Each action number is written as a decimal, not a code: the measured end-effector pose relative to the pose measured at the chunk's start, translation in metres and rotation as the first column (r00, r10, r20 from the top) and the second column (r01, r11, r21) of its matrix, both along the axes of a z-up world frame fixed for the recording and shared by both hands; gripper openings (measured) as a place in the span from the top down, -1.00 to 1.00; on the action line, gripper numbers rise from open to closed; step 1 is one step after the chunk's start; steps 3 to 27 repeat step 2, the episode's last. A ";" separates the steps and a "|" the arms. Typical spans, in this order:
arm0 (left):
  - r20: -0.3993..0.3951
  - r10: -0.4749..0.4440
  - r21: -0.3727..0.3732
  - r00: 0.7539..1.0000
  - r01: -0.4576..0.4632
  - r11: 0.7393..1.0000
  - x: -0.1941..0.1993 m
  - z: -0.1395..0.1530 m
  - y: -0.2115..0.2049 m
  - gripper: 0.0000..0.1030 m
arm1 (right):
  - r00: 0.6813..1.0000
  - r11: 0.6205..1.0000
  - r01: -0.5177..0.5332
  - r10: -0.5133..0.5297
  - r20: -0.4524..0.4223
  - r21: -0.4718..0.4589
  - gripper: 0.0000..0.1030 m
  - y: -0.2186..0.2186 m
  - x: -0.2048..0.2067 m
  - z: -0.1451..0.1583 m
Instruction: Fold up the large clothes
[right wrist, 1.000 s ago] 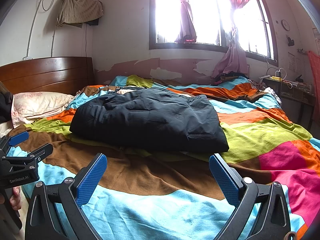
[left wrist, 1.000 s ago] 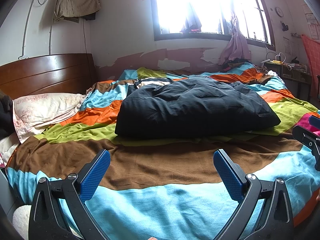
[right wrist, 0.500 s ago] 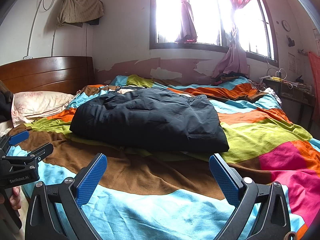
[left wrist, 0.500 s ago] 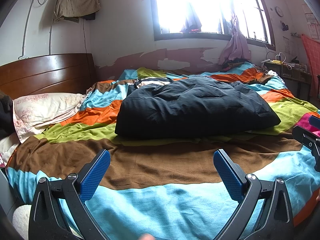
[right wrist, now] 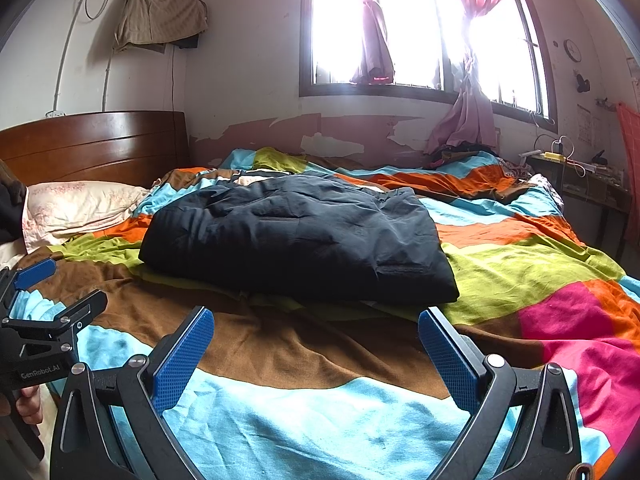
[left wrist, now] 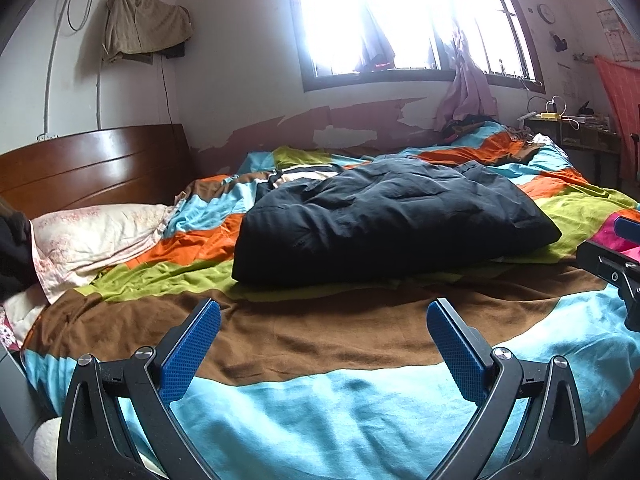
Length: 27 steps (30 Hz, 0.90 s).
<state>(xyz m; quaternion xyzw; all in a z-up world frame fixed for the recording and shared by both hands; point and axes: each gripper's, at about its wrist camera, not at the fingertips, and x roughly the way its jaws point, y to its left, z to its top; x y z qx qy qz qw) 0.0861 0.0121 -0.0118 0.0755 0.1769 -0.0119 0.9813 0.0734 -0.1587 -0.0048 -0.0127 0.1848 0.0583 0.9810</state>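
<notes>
Dark navy padded garment (left wrist: 384,224) lies mid-bed on the striped bedspread (left wrist: 320,400), already a compact, roughly rectangular bundle w/ a thick rounded edge facing the cameras; in the right wrist view the same garment (right wrist: 296,240) shows a squared near-right corner, layers stacked, nothing trailing out. Judging by that, folding looks mostly or fully done; what's left is prob. a final tidy or moving on to another piece, though no other loose garment is obvious on the bed. Can't tell how many folds are in it, or whether sleeves are tucked under. Left gripper (left wrist: 323,324) hovers low over the brown stripe near the bed's front edge, fingers (left wrist: 192,344) spread wide, holding nothing, well apart from the garment. Right gripper (right wrist: 315,334) is likewise just short of the bundle's near edge, fingers (right wrist: 444,354) wide, nothing between them. Pillow (left wrist: 96,236) sits left by the wooden headboard (left wrist: 92,164), clear of the bundle. Vs the frames a sec ago and half a sec ago: basically no change: both grippers at the same spot & same opening, garment shape and position identical, so it reads as a pause after release, not an active fold
</notes>
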 end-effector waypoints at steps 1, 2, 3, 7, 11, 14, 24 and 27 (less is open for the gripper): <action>0.000 0.003 0.004 1.000 -0.003 1.000 0.000 -0.001 0.000 -0.96 | 1.000 1.000 -0.001 0.001 0.000 0.000 -1.00 0.000 0.000 0.000; -0.001 0.003 0.005 1.000 -0.003 1.000 0.000 -0.001 -0.001 -0.96 | 1.000 1.000 -0.001 0.001 0.000 -0.001 -1.00 0.000 0.000 -0.001; -0.001 0.003 0.005 1.000 -0.003 1.000 0.000 -0.001 -0.001 -0.96 | 1.000 1.000 -0.001 0.001 0.000 -0.001 -1.00 0.000 0.000 -0.001; -0.001 0.003 0.005 1.000 -0.003 1.000 0.000 -0.001 -0.001 -0.96 | 1.000 1.000 -0.001 0.001 0.000 -0.001 -1.00 0.000 0.000 -0.001; -0.001 0.003 0.005 1.000 -0.003 1.000 0.000 -0.001 -0.001 -0.96 | 1.000 1.000 -0.001 0.001 0.000 -0.001 -1.00 0.000 0.000 -0.001; -0.001 0.003 0.005 1.000 -0.003 1.000 0.000 -0.001 -0.001 -0.96 | 1.000 1.000 -0.001 0.001 0.000 -0.001 -1.00 0.000 0.000 -0.001; -0.001 0.003 0.005 1.000 -0.003 1.000 0.000 -0.001 -0.001 -0.96 | 1.000 1.000 -0.001 0.001 0.000 -0.001 -1.00 0.000 0.000 -0.001; -0.001 0.003 0.005 1.000 -0.003 1.000 0.000 -0.001 -0.001 -0.96 | 1.000 1.000 -0.001 0.001 0.000 -0.001 -1.00 0.000 0.000 -0.001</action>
